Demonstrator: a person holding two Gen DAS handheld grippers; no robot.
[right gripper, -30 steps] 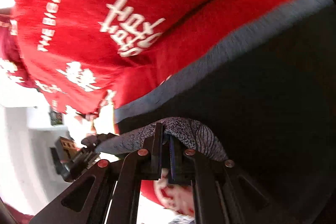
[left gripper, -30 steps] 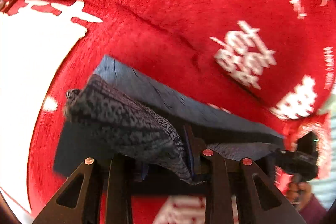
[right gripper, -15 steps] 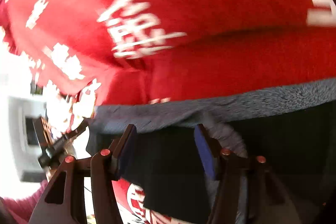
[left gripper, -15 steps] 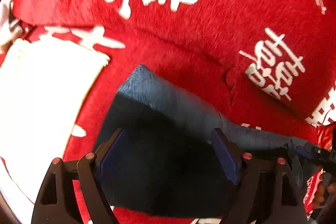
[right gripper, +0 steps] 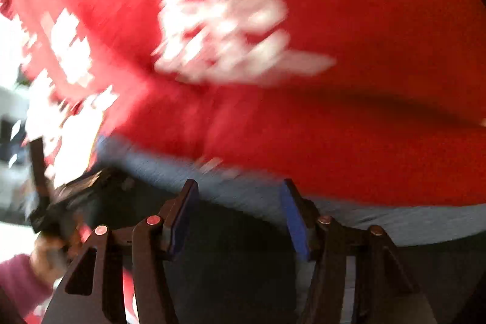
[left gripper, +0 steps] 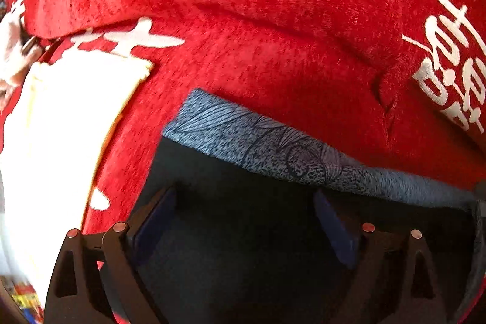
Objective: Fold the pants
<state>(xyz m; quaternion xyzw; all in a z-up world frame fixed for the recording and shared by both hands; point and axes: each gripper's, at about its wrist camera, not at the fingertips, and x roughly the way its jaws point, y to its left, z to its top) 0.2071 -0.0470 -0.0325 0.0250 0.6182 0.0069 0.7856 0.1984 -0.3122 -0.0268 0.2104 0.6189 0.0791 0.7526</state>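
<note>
We see both tongs released: left gripper (left gripper: 243, 211) and right gripper (right gripper: 238, 202) spread above the dark blue patterned-fabric pants (left gripper: 273, 148), lying on a red plush blanket with white lettering (left gripper: 273, 50). Right view blurred.

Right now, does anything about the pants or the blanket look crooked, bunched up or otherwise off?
Nothing much. The pants lie flat on the red blanket, a patterned grey-blue strip showing along their far edge. Left gripper and right gripper are open above them. The blanket has a few creases; the right view is blurred.
</note>
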